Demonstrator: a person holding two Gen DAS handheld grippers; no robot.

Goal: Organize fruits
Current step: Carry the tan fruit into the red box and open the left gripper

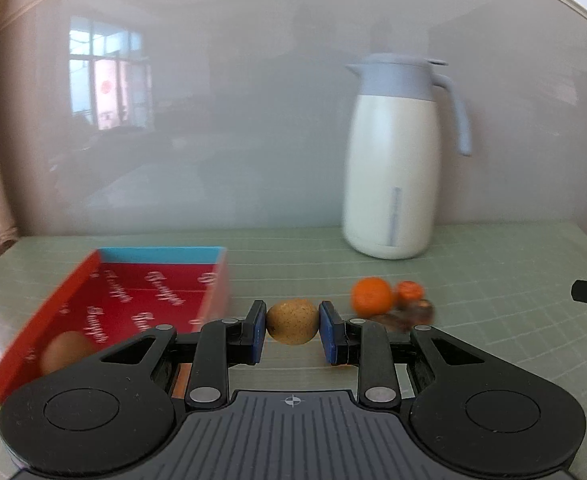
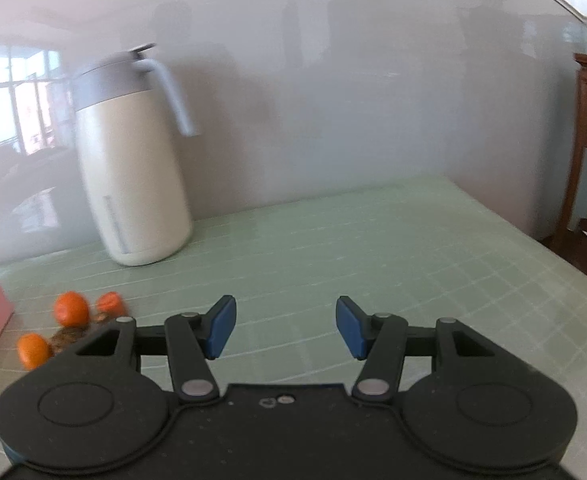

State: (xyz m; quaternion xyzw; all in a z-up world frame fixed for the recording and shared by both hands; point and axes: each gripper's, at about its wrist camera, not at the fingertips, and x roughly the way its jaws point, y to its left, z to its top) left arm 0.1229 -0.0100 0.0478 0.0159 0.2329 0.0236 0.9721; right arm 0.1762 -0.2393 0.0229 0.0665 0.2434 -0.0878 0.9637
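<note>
Left gripper (image 1: pixel 292 330), angled slightly downward at lower centre, pinches a speckled brown-yellow fruit (image 1: pixel 292 321) above the green mat (image 1: pixel 493 280), right of the red box (image 1: pixel 133 300). Right gripper (image 2: pixel 285 328), similarly tilted, stands spread and empty, with tangerines (image 2: pixel 71 308) at lower left.

Fruit, vessels and grippers, counted

One speckled yellow-brown fruit (image 1: pixel 292 321); three orange fruits (image 2: pixel 71 308), (image 2: pixel 109 302), (image 2: pixel 33 350); one brownish fruit (image 1: pixel 66 351) in the single red box (image 1: pixel 73 280); some blurred dark brown bits (image 2: pixel 66 337), number unclear. One white jug (image 1: pixel 391 176). Two grippers (image 1: pixel 292 330), (image 2: pixel 285 328). One green gridded mat (image 2: pixel 373 248).
</note>
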